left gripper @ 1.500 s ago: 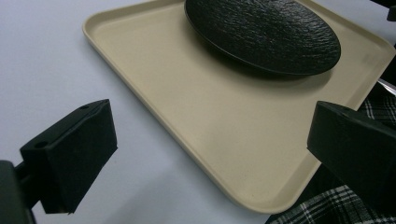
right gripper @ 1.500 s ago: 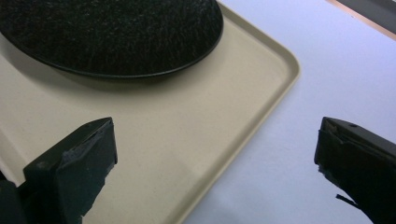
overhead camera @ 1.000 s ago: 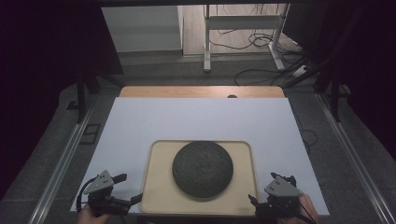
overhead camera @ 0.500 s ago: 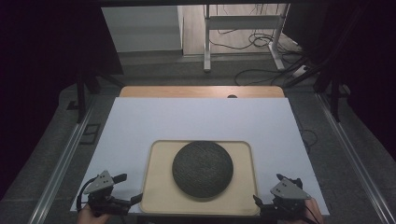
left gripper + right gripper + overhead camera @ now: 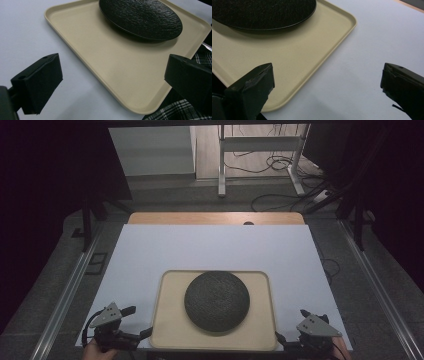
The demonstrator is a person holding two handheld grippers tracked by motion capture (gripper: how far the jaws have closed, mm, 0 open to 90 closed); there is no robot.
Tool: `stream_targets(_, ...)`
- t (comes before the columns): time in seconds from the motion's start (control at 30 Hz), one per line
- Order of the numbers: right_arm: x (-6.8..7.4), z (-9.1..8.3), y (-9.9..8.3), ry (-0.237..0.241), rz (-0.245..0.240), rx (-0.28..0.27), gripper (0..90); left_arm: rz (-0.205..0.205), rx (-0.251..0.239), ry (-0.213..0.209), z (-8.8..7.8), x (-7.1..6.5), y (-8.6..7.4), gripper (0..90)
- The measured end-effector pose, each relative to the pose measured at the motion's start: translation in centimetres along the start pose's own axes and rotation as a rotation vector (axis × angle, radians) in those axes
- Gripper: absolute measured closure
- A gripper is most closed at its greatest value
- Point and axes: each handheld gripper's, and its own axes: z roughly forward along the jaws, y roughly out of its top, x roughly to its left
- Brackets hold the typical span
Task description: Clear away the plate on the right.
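Beige tray (image 5: 167,340) sits at near edge of white table sheet (image 5: 210,247), centred between the two grippers; dark, rough-textured round plate (image 5: 217,301) rests on the tray, toward its far half; near strip of tray bare. Left gripper (image 5: 135,322) just beside tray's near left corner, jaws spread wide, nothing between them; in left gripper view the tray's corner lies between the jaws, not touched. Right gripper (image 5: 292,332) at tray's near right corner, jaws likewise wide apart, holding nothing; right gripper view shows tray edge under one jaw, white sheet under the other. Wooden table edge (image 5: 215,218) visible beyond sheet; cables on floor (image 5: 270,167) behind.
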Motion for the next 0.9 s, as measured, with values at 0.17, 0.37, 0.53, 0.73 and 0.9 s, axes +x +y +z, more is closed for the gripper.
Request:
stream_targets(0.17, -0.2, -0.4, -0.3, 0.008, 0.015, -0.008, 0.0, -0.002, -0.001, 0.0, 0.0, 0.0, 0.0, 1.1)
stream_targets(0.37, -0.3, -0.8, -0.6, 0.002, 0.027, -0.01, 0.0, -0.002, 0.0, 0.0, 0.0, 0.0, 0.0, 1.1)
stream_targets(0.53, -0.6, -1.2, -1.1, -0.009, 0.047, -0.018, 0.0, 0.0, -0.001, 0.001, 0.0, 0.0, 0.0, 1.1)
stream_targets(0.73, -1.0, -1.6, -1.7, -0.016, 0.078, -0.028, 0.0, 0.0, -0.001, 0.002, 0.0, 0.0, 0.0, 1.1)
stream_targets(0.9, -1.2, -1.9, -2.1, -0.026, 0.095, -0.031, 0.0, -0.002, -0.003, 0.002, -0.1, 0.0, 0.0, 1.1)
